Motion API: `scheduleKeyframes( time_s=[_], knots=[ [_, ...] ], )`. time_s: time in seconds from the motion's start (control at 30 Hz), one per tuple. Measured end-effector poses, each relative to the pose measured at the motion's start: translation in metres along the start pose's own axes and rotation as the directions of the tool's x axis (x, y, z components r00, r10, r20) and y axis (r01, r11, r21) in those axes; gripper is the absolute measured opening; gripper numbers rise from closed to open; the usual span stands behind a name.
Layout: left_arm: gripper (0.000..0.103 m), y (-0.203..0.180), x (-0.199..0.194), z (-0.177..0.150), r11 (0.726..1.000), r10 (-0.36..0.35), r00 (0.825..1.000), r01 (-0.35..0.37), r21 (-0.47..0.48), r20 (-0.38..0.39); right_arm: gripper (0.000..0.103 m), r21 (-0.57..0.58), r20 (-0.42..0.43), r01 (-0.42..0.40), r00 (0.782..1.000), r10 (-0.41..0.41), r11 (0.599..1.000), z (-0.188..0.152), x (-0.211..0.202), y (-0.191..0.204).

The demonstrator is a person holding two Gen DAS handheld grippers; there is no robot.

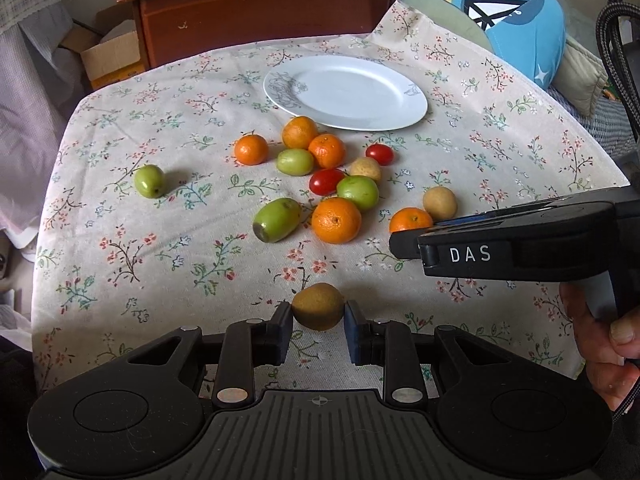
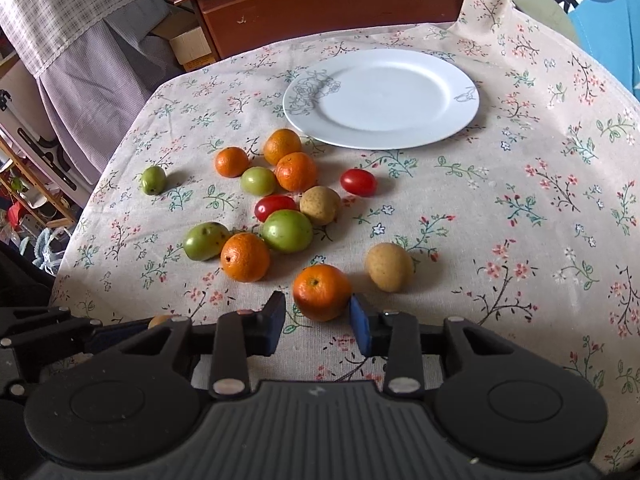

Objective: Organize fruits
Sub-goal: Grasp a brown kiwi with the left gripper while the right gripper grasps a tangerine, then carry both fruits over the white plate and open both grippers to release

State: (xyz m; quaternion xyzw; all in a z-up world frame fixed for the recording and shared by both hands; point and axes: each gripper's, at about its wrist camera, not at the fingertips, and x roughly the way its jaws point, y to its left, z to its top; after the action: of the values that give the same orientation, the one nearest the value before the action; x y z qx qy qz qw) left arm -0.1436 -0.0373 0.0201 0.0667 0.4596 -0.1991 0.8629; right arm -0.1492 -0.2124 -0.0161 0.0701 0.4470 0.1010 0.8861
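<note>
In the left wrist view, the left gripper (image 1: 318, 312) pinches a brown kiwi (image 1: 318, 306) across its middle, at the near edge of the table (image 1: 100, 280). It looks light but soft, so a gentle squeeze suits it. The plate (image 1: 400, 118) sits far, bare.

In the right wrist view, the right gripper (image 2: 318, 312) stands wide around an orange (image 2: 321, 291); only the right pad (image 2: 360, 322) seems to touch it. The orange looks round, firm-skinned and apt to roll, best taken at its widest part.

Wooden dresser (image 1: 264, 16), perhaps cardboard box (image 1: 114, 58)
</note>
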Motion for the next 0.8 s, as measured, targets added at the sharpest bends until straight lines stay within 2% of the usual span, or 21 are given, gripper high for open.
scheduleKeyframes(
  time_s=[0.37, 0.6, 0.8],
  knots=[
    [0.025, 0.01, 0.0, 0.003, 0.999, 0.006, 1.0, -0.006, -0.034, 0.002, 0.03, -0.038, 0.028, 0.002, 1.0, -0.001, 0.999, -0.002, -0.002, 0.004],
    [0.025, 0.026, -0.005, 0.02, 0.998, 0.009, 0.999, -0.006, -0.062, 0.05, 0.03, -0.044, 0.064, -0.02, 0.998, 0.023, 0.999, 0.0, -0.009, 0.009],
    [0.025, 0.031, -0.002, 0.04, 0.999, 0.009, 0.997, -0.006, -0.036, 0.08, 0.03, -0.031, 0.082, -0.039, 0.996, 0.041, 0.999, 0.006, -0.013, 0.007]
  ],
)
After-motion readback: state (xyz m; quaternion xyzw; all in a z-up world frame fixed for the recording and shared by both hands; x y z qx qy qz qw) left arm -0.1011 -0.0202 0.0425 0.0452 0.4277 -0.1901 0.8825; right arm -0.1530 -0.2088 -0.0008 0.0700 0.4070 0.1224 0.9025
